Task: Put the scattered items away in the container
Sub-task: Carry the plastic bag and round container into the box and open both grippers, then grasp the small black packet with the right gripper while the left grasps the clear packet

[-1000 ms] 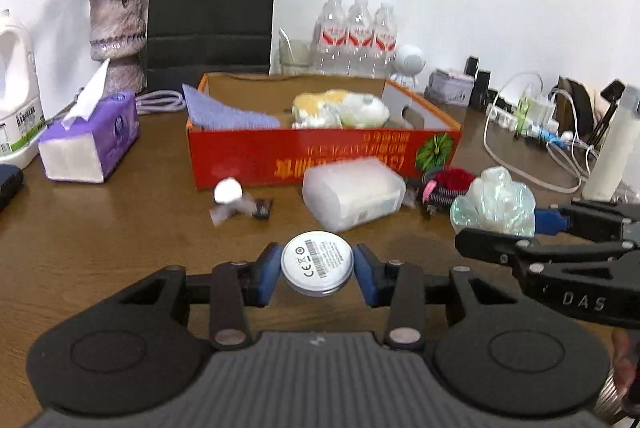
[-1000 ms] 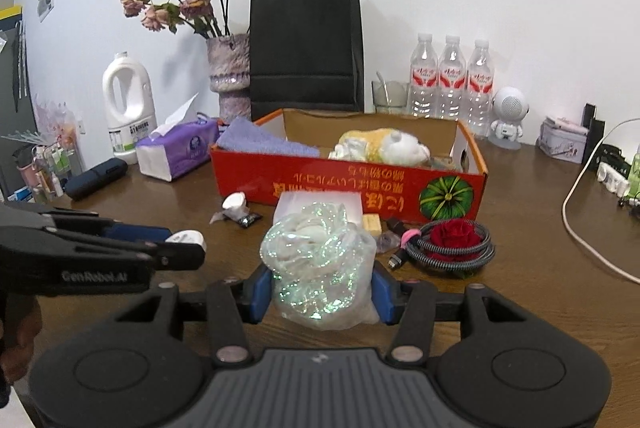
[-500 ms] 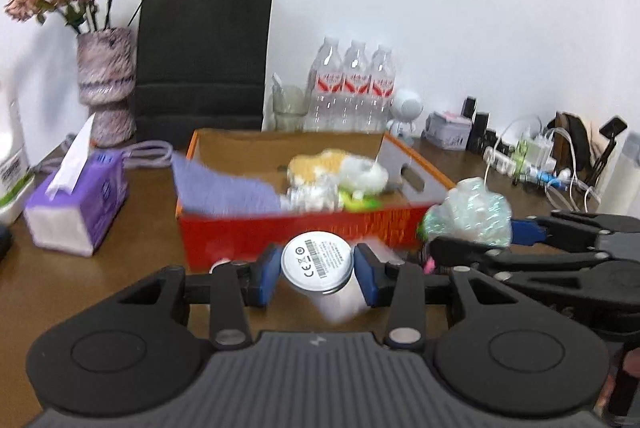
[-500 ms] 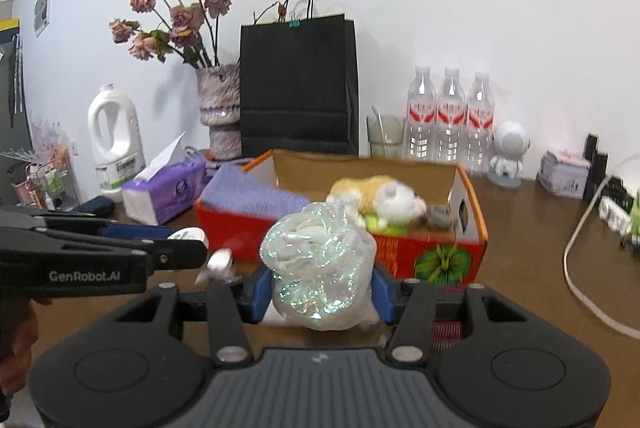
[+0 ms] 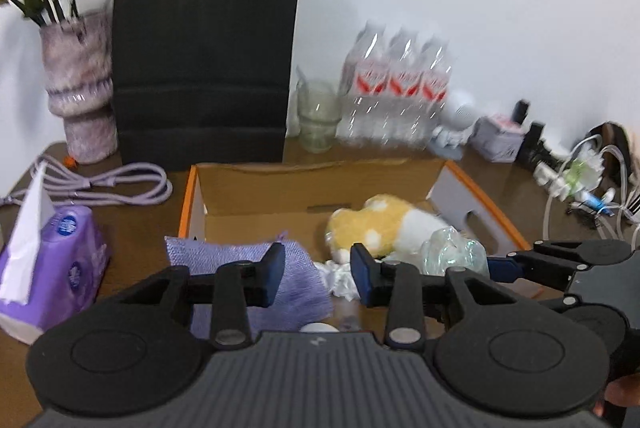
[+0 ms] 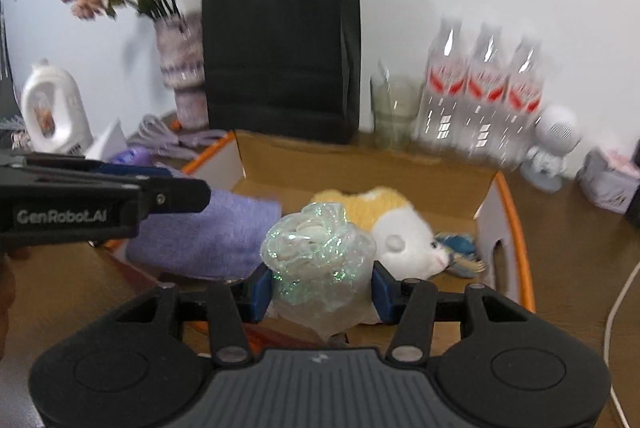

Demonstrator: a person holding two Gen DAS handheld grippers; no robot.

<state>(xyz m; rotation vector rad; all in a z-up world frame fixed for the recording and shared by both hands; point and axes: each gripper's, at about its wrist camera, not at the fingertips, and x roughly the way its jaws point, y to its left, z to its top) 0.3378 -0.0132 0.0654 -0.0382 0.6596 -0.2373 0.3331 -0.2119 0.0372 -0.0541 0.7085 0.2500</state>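
The orange cardboard box holds a purple cloth and a yellow-white plush toy. My left gripper is open and empty above the box's front. A white round edge, likely the white disc, lies in the box just below the gripper. My right gripper is shut on the iridescent plastic bundle and holds it over the box, in front of the plush toy. The bundle also shows in the left wrist view.
A black paper bag, a vase of flowers, a glass and three water bottles stand behind the box. A purple tissue pack and a purple cable lie left. Cables and a power strip lie right.
Both grippers moved forward over the box. My left gripper opened and let go of the white disc. My right gripper still holds the iridescent bundle.
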